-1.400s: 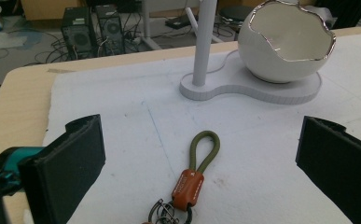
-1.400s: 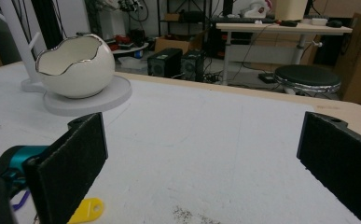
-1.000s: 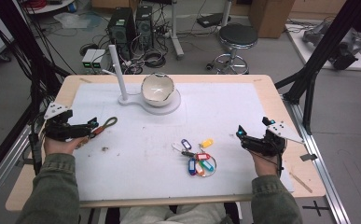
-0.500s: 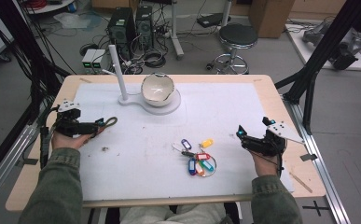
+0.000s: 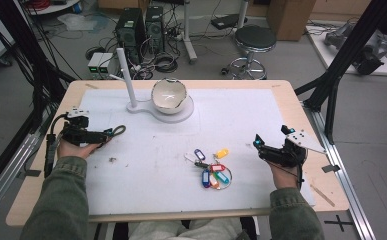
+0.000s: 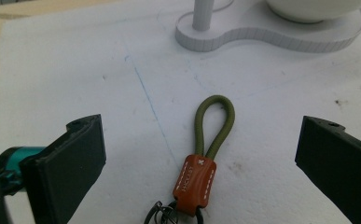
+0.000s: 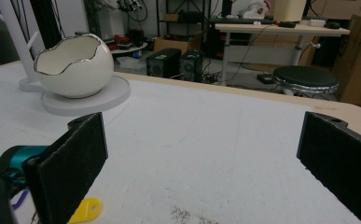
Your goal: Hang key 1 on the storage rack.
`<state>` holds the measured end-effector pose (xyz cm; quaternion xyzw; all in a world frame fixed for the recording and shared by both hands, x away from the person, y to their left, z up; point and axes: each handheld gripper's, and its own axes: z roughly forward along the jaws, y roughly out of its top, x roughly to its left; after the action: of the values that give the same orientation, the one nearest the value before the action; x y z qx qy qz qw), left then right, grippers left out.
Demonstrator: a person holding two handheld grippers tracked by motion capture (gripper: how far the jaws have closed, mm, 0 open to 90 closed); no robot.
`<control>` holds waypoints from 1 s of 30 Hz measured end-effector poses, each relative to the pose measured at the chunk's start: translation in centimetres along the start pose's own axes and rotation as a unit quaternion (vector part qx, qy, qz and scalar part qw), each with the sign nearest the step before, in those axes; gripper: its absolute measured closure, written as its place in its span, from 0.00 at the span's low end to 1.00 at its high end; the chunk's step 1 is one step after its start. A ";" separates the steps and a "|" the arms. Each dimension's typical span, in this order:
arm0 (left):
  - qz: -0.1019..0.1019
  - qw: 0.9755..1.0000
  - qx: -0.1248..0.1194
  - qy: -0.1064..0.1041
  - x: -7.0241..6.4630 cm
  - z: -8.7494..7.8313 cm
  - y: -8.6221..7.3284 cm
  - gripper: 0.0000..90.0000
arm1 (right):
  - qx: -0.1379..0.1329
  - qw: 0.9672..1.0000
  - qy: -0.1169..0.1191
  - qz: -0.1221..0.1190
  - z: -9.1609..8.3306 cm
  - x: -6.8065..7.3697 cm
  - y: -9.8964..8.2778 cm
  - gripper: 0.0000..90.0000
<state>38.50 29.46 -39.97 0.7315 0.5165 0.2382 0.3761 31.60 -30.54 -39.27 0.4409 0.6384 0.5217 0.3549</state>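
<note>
there, left gripper (image 6: 197,154) spread wide, nothing held, jaws standing either side of the olive cord loop (image 6: 214,126) and well clear of it. lying flat on the white mat (image 6: 75,84), that loop, running into a tan leather tab (image 6: 194,183) with dark metal rings (image 6: 162,212) at the near end, seen along the jaws in the left gripper view. farther out, white stand (image 6: 262,35) with its upright post (image 6: 204,14) and the bowl (image 5: 169,95) on its round base.

right gripper (image 5: 261,146) likewise wide open and empty, resting at the mat's right side, just beside a bunch of coloured key tags (image 5: 212,167).

probably a pick-up of the loop to hang on the post. best done by going low, centring the jaws across the leather tab or the cord just above it, closing square, then lifting with the loop held open and upright. worth avoiding: pinching the far tip of the loop, since that would shut the opening meant for the post.
</note>
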 end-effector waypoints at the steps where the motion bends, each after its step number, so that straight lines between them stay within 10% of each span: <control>1: -0.001 1.000 0.004 -0.001 0.0 0.1 0.0 0.03 | 0.001 1.000 0.001 0.001 0.0 0.0 0.0 0.01; 14: 0.013 0.996 0.093 -0.013 0.5 1.6 0.0 0.06 | 0.000 1.000 0.001 -0.001 0.0 0.0 0.0 0.01; 30: 0.030 0.992 0.125 -0.008 0.4 2.2 -0.4 0.19 | -0.001 1.000 0.000 0.001 -0.1 0.0 0.0 0.01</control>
<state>40.03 29.21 -41.59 0.7897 0.5169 0.1768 0.2791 31.54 -30.56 -39.26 0.4407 0.6375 0.5228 0.3550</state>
